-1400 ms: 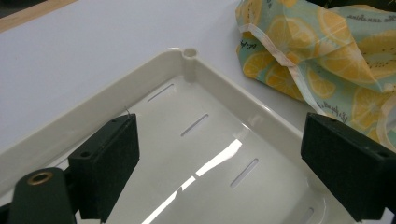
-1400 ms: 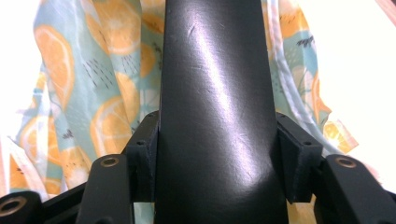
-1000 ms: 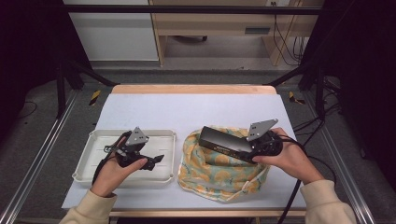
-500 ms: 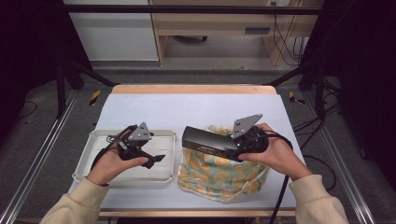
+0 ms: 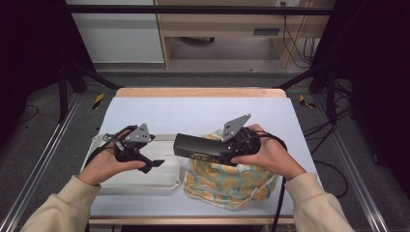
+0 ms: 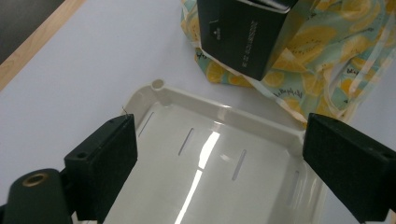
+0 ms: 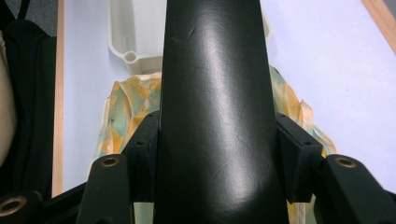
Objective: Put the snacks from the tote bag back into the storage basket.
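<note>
Tray [image 5: 145,179] left on table [image 5: 203,113], cloth bag [image 5: 227,186] right beside it, box [image 5: 200,147] above bag

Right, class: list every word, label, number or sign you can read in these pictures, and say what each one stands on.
Long black cardboard box: a line of small white print and a small white emblem on its side, too blurred to read.
Same box in the high view: faint pale print along its side, too small to read.
Lemon-patterned fabric bag: small dark writing beside the printed lemons, illegible.
White slotted plastic tray: no text.
</note>
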The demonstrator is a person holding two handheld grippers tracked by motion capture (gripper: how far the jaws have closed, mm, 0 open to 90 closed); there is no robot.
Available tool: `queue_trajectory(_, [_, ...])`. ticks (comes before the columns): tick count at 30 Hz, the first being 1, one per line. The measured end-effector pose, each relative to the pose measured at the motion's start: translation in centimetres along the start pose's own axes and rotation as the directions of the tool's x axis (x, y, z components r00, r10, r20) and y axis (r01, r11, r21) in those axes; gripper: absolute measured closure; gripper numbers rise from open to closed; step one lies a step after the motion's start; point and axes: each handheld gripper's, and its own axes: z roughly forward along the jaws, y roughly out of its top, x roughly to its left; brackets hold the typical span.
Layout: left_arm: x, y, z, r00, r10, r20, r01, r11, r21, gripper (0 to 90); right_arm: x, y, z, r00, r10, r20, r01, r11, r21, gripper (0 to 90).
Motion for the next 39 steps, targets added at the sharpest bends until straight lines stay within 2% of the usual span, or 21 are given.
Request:
queue_trajectory(6, [0.3,0.5,-0.7,0.9987,0.049,0.014,-0.05,0.9982,0.035,10.2,-0.2,1.1,1.2,0.9996,-0.017,-0.022,0.018,1.0,0.021,42.9])
queue_trajectory(11, [0.8,1.0,-1.4,0.997,0.069,0.035,-0.071,0.9956,0.061,10.6,0.1,2.2,2.4,0.9985,-0.038,-0.038,0.04,0.998,0.045,42.9])
queue_trajectory(17, [0.9,1.9,-1.5,0.9895,0.119,0.082,-0.127,0.986,0.107,11.4,0.2,2.9,3.3,0.9973,-0.056,-0.046,0.06,0.996,0.069,42.9])
queue_trajectory(21, [0.6,2.8,-0.9,0.9784,0.173,0.113,-0.19,0.9689,0.159,11.8,0.4,3.1,3.9,0.9964,-0.067,-0.052,0.071,0.994,0.081,42.9])
queue_trajectory(24, [0.2,3.6,-0.4,0.9657,0.215,0.145,-0.24,0.9526,0.187,12.6,0.5,3.4,4.3,0.9953,-0.075,-0.063,0.08,0.993,0.082,42.9])
queue_trajectory(28, [0.2,4.3,0.4,0.9563,0.241,0.166,-0.275,0.9348,0.225,13.8,0.5,3.9,4.6,0.9934,-0.085,-0.076,0.092,0.992,0.087,42.8])
queue_trajectory(30, [0.3,4.4,0.9,0.9495,0.257,0.18,-0.297,0.9213,0.251,14.2,0.7,4.1,4.8,0.9929,-0.089,-0.079,0.095,0.992,0.086,42.8])
queue_trajectory(31, [0.3,4.5,1.2,0.9484,0.253,0.191,-0.297,0.9206,0.254,14.6,0.7,4.1,4.8,0.9926,-0.09,-0.081,0.097,0.992,0.086,42.8])
queue_trajectory(32, [0.2,4.6,1.4,0.9442,0.262,0.199,-0.309,0.9134,0.264,15.1,0.8,4.2,4.9,0.992,-0.096,-0.082,0.103,0.991,0.088,42.9])
queue_trajectory(33, [0.1,4.6,1.7,0.9427,0.265,0.202,-0.313,0.9124,0.263,15.5,0.8,4.3,4.9,0.9918,-0.097,-0.083,0.105,0.99,0.091,42.8])
queue_trajectory(35, [0.1,4.6,2.1,0.9364,0.279,0.212,-0.333,0.898,0.287,16.0,1.0,4.4,5.0,0.991,-0.103,-0.084,0.111,0.989,0.096,42.8])
queue_trajectory(38, [-0.1,4.6,2.8,0.9293,0.287,0.233,-0.349,0.887,0.302,16.1,1.1,4.5,5.1,0.9901,-0.108,-0.09,0.116,0.989,0.093,42.8])
queue_trajectory(39, [-0.2,4.6,3.0,0.9289,0.285,0.236,-0.35,0.8842,0.309,16.6,1.1,4.6,5.1,0.9897,-0.109,-0.093,0.118,0.988,0.096,42.8])
